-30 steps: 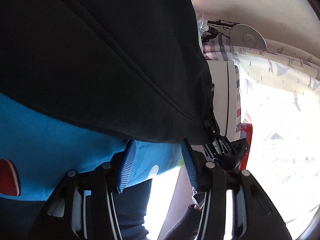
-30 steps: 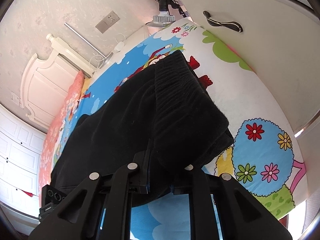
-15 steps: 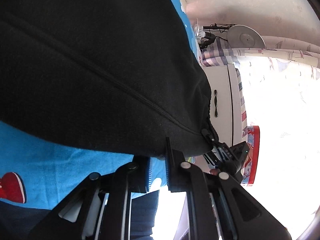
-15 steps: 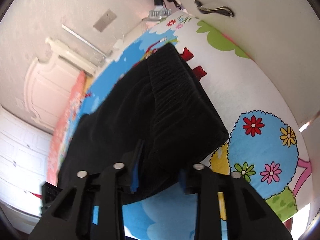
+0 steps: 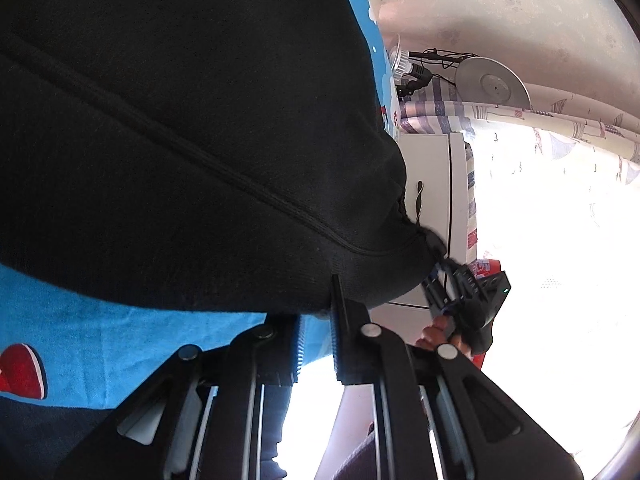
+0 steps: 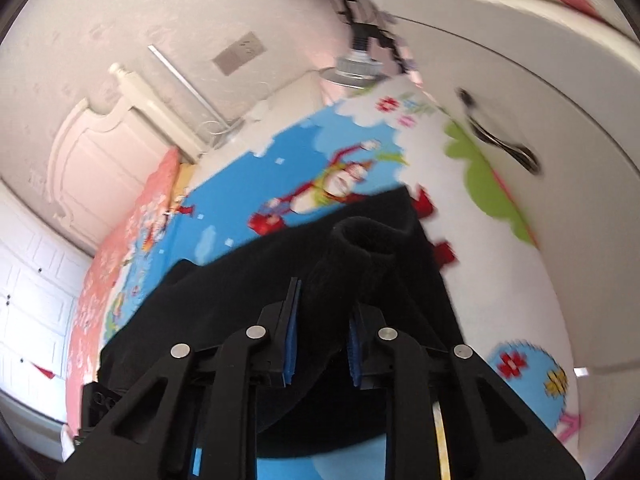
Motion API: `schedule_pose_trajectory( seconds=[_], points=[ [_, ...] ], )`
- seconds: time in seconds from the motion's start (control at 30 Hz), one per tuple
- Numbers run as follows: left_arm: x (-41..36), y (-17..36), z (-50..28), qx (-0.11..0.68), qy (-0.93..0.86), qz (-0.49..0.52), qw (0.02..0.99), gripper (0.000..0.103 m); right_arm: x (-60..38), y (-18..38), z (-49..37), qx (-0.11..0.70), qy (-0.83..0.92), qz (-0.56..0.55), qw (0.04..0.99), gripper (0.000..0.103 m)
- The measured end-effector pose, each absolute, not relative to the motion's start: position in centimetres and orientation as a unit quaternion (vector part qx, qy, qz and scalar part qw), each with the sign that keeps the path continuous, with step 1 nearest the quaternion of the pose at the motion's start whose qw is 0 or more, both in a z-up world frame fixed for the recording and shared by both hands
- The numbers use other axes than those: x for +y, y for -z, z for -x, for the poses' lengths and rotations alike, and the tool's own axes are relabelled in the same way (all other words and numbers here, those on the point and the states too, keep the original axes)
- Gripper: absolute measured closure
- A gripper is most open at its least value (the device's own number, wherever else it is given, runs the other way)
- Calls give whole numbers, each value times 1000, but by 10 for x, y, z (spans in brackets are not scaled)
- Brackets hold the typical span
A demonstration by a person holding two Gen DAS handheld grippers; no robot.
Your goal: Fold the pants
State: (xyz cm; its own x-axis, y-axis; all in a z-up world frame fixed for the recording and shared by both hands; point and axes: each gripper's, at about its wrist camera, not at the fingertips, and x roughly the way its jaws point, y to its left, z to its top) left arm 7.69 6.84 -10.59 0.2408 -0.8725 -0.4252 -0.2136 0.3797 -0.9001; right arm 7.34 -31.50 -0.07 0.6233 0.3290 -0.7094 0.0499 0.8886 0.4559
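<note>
Black fleece fills most of both views: the pants are spread on a cartoon-print bed sheet, blue and white, w/ the near edge at both tools.

Nearest in the right wrist view, the right gripper is seen w/ its blue pads closing on a ribbed cuff or waistband end, which is bunched into a raised roll between the jaws. 1 s ago that same fabric lay flatter over a shut tool; half a second ago the jaws were parted round it, and now the bundle is pinched and appears lifted off the sheet, w/ motion blur across the whole frame. So a re-grip has been made and a lift begun.

In the left wrist view, the left gripper is nearly shut at the hem of the pants. 1 s ago its jaws stood wide apart just below the edge; since then they have been closed to a narrow slot. Whether cloth is actually pinched cannot be told: the hem lies right at the fingertips, but only a sliver of blue sheet shows between the pads. The other tool and a hand are seen just beyond, at the corner of the fabric.

Farther off: a white cabinet, a headboard, wall sockets.

Judged for the task: 2 points on the near edge seem taken, ready for the fold to be carried over toward the far side. If the left grip is empty, the fold would go up lopsided.
</note>
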Motion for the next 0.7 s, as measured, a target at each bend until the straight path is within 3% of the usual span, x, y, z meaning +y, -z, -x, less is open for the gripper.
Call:
schedule_pose_trajectory(
  seconds=[0.07,0.13,0.17,0.2,0.6,0.67,0.7],
  points=[
    [69,112,-79,563,265,504,599,91,-309,-4,-87,428,-82,-223,872,83],
    [70,120,-80,570,259,523,579,84,-305,-9,-88,421,-86,-222,876,83],
    [70,121,-79,568,261,529,574,74,-304,-11,-85,417,-85,-221,878,83],
    [70,121,-78,565,263,532,573,73,-305,-12,-83,415,-82,-221,879,83],
    [104,120,-66,551,213,563,577,73,-317,-12,-70,414,-74,-236,876,83],
    [102,127,-68,565,203,569,562,77,-317,-6,-79,425,-71,-247,868,83],
    [103,126,-70,565,198,565,568,93,-316,-4,-87,432,-73,-252,863,83]
  ],
)
